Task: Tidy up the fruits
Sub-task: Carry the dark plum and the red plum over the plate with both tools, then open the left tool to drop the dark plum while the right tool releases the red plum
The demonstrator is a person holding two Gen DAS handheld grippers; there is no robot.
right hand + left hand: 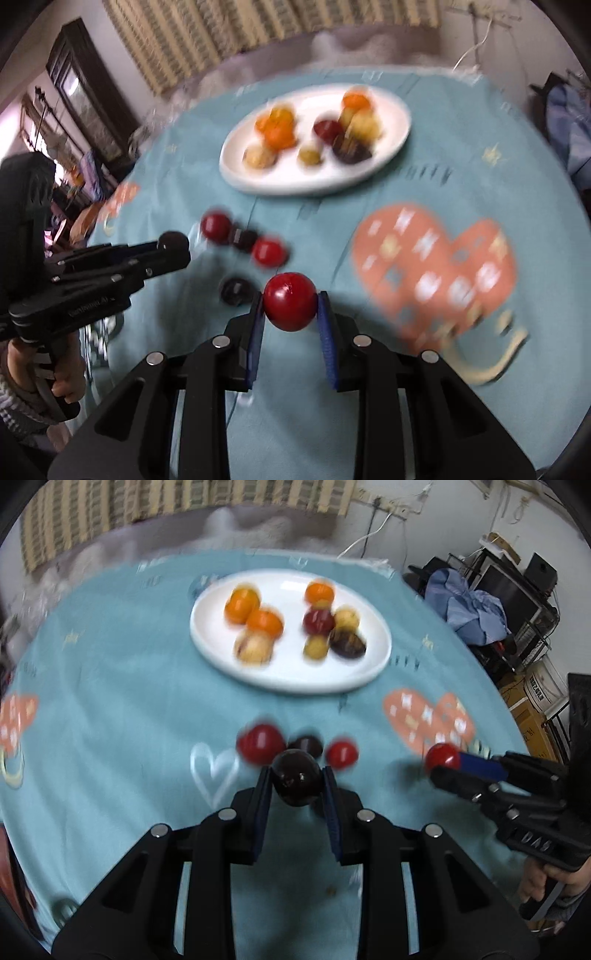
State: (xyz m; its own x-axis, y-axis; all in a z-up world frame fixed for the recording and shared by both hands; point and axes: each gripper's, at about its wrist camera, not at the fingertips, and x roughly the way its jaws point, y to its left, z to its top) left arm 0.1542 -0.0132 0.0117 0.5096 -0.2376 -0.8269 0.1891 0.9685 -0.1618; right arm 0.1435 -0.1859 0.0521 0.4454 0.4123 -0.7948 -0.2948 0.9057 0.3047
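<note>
left gripper [296, 775] under my control is clamping a dark plum [296, 781] above the blue tablecloth [110, 709]; right gripper [290, 301] is clamping a red plum [290, 301]. white plate [288, 679] beyond is holding oranges and other fruit; three plums [304, 746] are lying between, touching.

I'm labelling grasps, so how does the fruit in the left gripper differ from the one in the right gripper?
The left gripper is shut on a dark fruit, near black; the right gripper is shut on a bright red fruit. Both are round, glossy, similar in size, and pinched between blue-padded fingers above the teal tablecloth.
</note>
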